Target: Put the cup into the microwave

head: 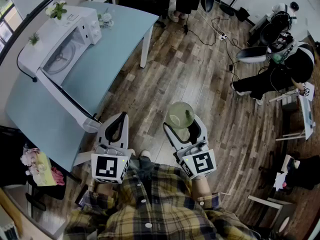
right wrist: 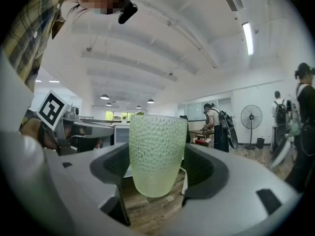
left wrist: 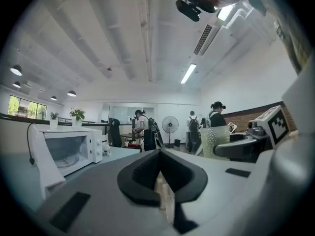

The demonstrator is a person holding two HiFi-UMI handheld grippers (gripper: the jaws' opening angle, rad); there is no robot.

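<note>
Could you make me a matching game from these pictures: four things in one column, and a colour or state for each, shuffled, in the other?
Things:
1. cup
2. microwave
3. left hand-held gripper
4. table

Colour or state:
A. light blue
B. door open
C. shut, nothing in it
D. gripped by the right hand-held gripper

Pairs: 1-D, 2-B, 3-C, 4-A

**A shared open-plan workroom, office-like**

I'm looking into one big room. It has a plank floor [head: 200,89] with a cabled power strip [head: 223,36] at upper right. At upper left a pale blue bench [head: 117,46] carries a microwave [head: 60,51]. There are a pedestal fan [left wrist: 170,126], ceiling strip lights [left wrist: 188,73], and people wearing backpacks [left wrist: 143,127].
</note>
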